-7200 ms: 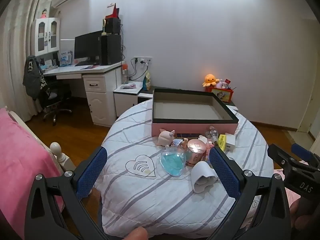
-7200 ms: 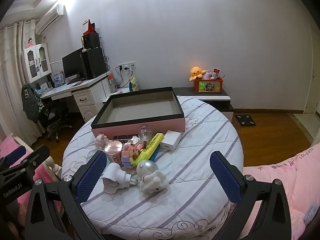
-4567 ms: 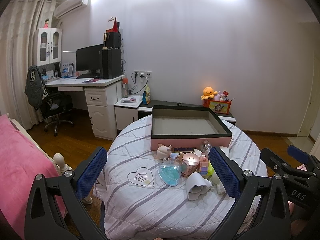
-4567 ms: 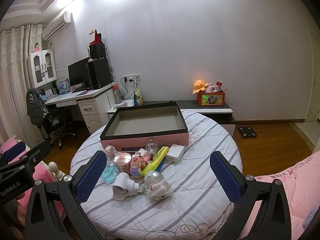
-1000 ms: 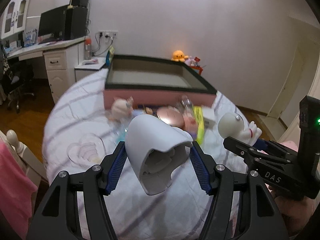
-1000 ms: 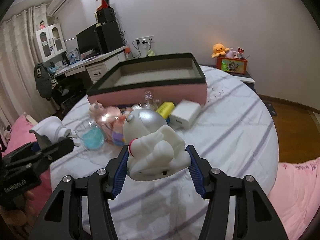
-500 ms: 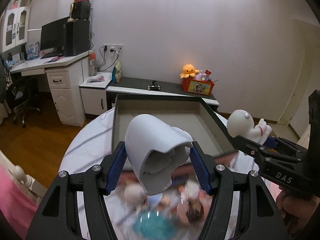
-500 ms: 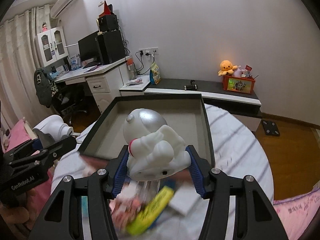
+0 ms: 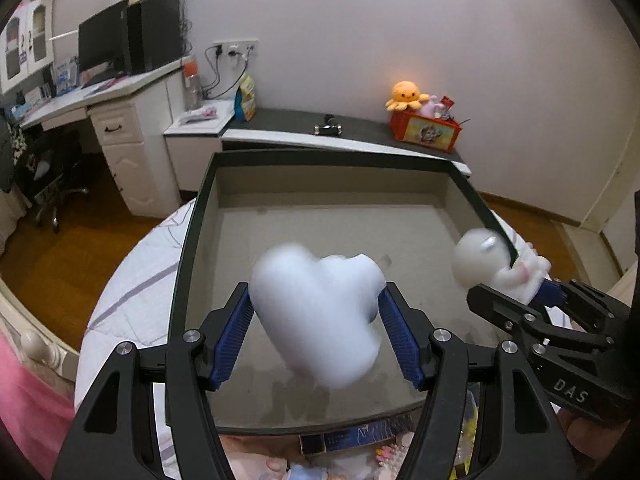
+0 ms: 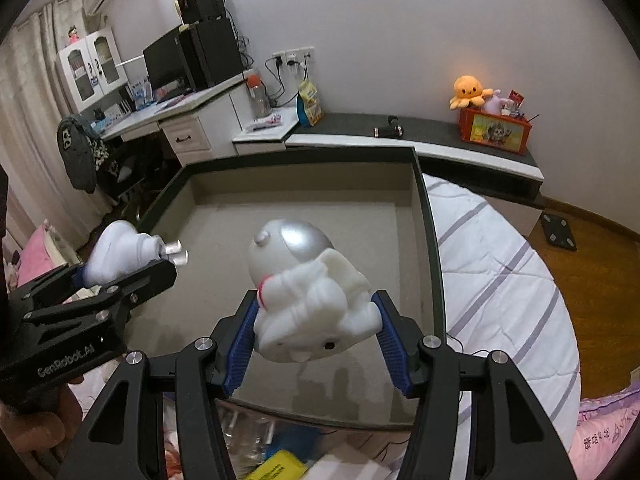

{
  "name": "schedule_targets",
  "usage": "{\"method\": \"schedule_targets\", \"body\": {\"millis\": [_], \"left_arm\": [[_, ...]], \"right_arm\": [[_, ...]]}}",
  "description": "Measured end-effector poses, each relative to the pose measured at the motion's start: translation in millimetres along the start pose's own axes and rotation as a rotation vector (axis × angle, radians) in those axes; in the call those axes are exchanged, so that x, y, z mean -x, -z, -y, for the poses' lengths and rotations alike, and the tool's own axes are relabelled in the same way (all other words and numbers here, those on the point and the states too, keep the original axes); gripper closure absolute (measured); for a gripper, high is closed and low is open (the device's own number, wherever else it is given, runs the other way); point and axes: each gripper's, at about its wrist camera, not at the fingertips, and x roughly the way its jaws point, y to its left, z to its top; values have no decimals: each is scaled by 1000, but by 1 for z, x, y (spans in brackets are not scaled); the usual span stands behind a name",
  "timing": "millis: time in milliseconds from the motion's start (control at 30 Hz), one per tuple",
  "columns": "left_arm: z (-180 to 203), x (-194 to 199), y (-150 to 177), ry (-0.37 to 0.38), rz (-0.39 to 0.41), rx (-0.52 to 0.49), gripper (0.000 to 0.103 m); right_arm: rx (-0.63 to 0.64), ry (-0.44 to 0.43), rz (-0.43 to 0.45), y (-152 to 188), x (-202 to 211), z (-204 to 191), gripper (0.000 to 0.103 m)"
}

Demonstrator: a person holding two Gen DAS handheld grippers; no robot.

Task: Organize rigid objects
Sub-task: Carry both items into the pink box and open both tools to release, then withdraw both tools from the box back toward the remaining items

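left gripper (image 9: 316, 340) clenched on a blurred white plug-in lamp (image 9: 320, 312), held above the grey floor of the box (image 9: 192, 240). right gripper (image 10: 316, 344) clenched on a white astronaut toy (image 10: 308, 292), likewise over the box. nothing resting inside yet. judged early: both pieces to set down, then the yellow marker (image 10: 280, 468) and other clutter left on the surface (image 10: 500, 280).
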Motion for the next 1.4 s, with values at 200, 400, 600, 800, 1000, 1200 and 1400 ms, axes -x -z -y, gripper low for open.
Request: {"method": "schedule_targets", "body": {"millis": [200,400,600,800,1000,1200,1400], "left_arm": [[-5,26,2,-44,68,1,3],[-26,84,16,-31,162,-1,0],[-41,140,47,31,238,-43,0],[-52,173,68,77,266,-33,0],[-57,187,85,74,275,-6,0],[-54,192,104,45,272,33,0],[-46,194,118,21,259,53,0]], "right_arm": [[-17,16,40,4,12,-1,16],[-95,55,115,17,51,-8,0],[-124,130,179,38,101,-29,0],[-107,189,213,58,140,-58,0],[-63,198,229,75,162,-76,0],[-38,176,228,86,167,-73,0],[-51,152,226,95,171,-61,0]]}}
